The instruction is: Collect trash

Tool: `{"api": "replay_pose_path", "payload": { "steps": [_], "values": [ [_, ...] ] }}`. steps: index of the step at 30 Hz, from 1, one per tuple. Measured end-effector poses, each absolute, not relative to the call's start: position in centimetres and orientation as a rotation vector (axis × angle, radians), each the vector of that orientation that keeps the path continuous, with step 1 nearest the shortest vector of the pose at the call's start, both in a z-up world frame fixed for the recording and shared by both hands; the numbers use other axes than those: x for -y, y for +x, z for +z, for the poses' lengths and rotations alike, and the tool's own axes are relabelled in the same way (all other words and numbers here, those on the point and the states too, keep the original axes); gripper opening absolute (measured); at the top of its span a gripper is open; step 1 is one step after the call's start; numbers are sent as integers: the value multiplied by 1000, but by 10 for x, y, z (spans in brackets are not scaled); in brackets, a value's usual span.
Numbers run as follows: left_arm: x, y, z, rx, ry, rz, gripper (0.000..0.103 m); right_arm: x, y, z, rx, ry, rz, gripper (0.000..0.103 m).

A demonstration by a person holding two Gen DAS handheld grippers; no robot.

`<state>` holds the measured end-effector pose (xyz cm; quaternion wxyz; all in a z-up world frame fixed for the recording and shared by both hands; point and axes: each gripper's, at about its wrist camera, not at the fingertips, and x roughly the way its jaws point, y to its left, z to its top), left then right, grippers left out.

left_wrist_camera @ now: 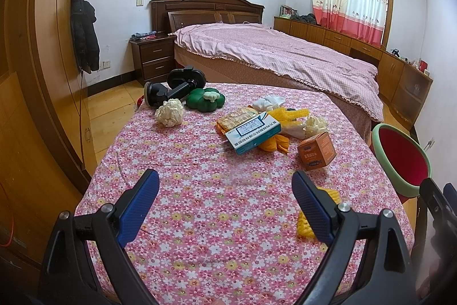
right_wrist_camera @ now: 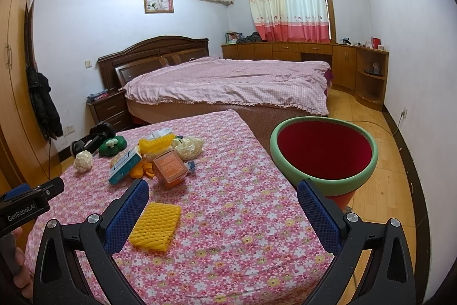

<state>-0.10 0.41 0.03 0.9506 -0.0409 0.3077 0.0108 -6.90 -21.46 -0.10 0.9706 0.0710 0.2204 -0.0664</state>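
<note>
The yellow foam net [right_wrist_camera: 155, 226] lies flat on the floral table [right_wrist_camera: 228, 190], just left of the bin [right_wrist_camera: 324, 153]; the right gripper [right_wrist_camera: 222, 213], jaws wide and empty, is nearer than the left gripper [left_wrist_camera: 225, 207], equally wide.

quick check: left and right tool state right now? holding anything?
Left tool: open, holding nothing, above the pink floral tablecloth.
Right tool: open, holding nothing; the yellow foam net sleeve lies flat beside its left finger.
</note>
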Motion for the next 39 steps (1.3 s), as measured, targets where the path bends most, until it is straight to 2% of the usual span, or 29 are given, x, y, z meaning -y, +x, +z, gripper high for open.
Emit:
{"api": "replay_pose_path", "payload": {
  "steps": [16, 27, 39],
  "values": [
    [-4, 8, -4, -660, -53, 1, 94, 211, -60, 0, -455, 114, -115, 103],
    [-20, 54, -18, -728, -36, -16, 94, 208, -2, -8, -538, 78, -62, 103],
    [-78, 116, -45, -817, -104, 99, 94, 182, 71, -38, -662, 50, 22, 103]
  ]
}}
